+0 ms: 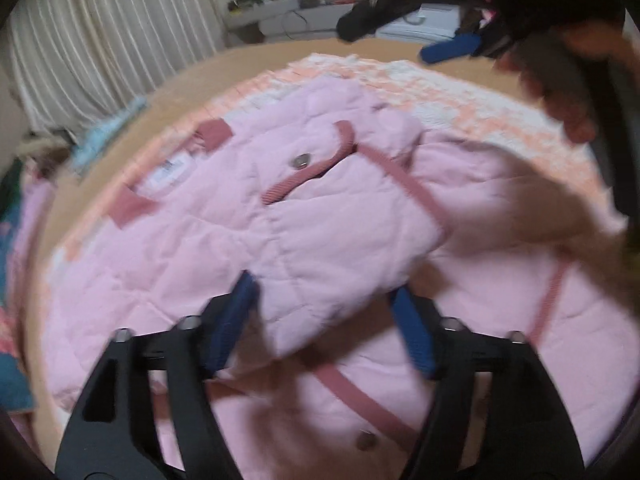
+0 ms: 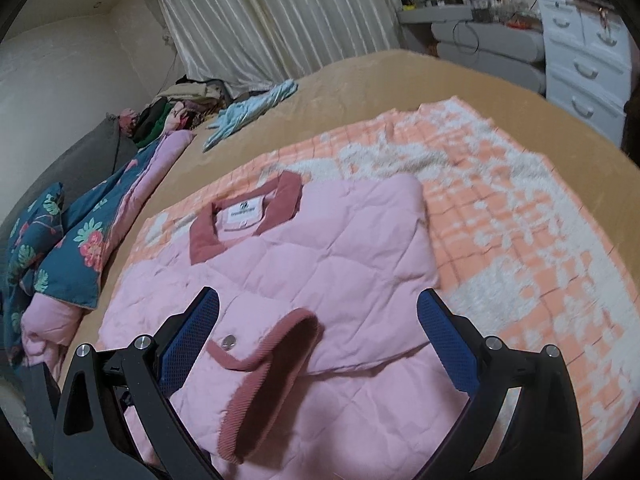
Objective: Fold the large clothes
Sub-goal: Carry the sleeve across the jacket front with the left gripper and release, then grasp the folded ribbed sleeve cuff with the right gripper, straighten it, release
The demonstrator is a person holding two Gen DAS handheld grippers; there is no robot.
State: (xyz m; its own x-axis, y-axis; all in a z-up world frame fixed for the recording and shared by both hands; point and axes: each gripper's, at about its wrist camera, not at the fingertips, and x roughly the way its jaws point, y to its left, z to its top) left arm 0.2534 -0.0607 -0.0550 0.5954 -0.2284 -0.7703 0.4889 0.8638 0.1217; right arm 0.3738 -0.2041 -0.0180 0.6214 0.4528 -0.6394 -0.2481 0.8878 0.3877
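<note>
Lying across most of the scene: a wide bed under a tan cover, with an orange-and-white checked fleece blanket spread over its right and near part. Resting on that blanket, collar to the far left: the quilted pale pink jacket with dusty-rose corduroy trim, its sleeve folded across the front and the ribbed cuff lying near. Bunching along the left edge of the bed: a teal floral quilt with pink lining; lying beyond it, a light blue garment. Hovering over the folded sleeve: the left gripper, blue fingers spread wide, fabric between them but not pinched, though blurred. Hanging above the cuff: the right gripper, fingers likewise standing spread, gripping nothing.
</note>
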